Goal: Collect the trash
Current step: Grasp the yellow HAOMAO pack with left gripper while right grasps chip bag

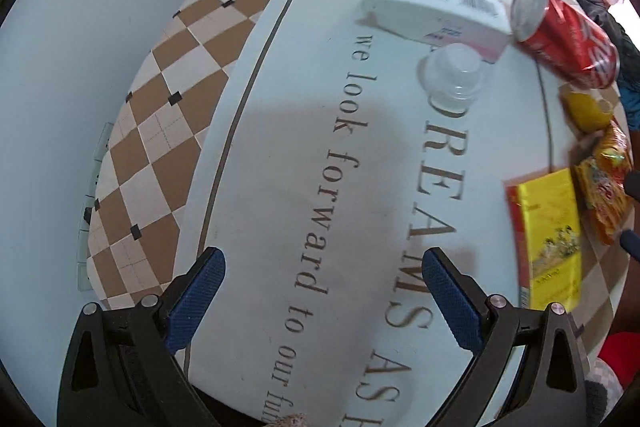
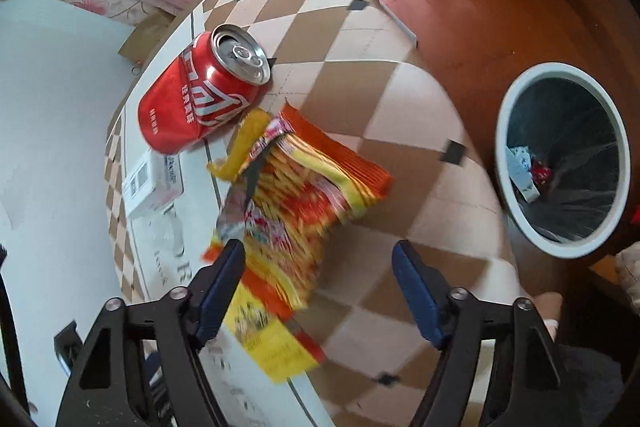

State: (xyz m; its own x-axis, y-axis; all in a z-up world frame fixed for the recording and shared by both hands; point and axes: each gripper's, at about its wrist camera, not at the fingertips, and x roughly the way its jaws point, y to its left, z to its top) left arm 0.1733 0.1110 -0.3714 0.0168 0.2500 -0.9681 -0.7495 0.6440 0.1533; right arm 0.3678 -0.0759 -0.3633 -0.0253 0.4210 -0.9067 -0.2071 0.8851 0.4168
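My right tongs (image 2: 318,267) gape wide and empty over the crinkled snack wrapper (image 2: 308,183); my left tongs (image 1: 322,277) hang just as open above bare worktop (image 1: 280,147). Beyond lie the yellow carton (image 1: 550,239), red cola can (image 2: 200,95), clear plastic cup (image 1: 454,73) and white box (image 1: 436,11), with the bin (image 2: 508,195) down on the floor. I judge the slick wrapper may slip out of a shallow pinch, or nudge the can rolling

Between the left fingers (image 1: 216,263) lies bare bench (image 1: 320,155) — the clear cup (image 1: 454,73) and white box (image 1: 436,11) stand well ahead. Between the right fingers (image 2: 230,267) the snack wrapper (image 2: 304,195) crowds in — red can (image 2: 200,99) beyond, bin (image 2: 560,155) off right.
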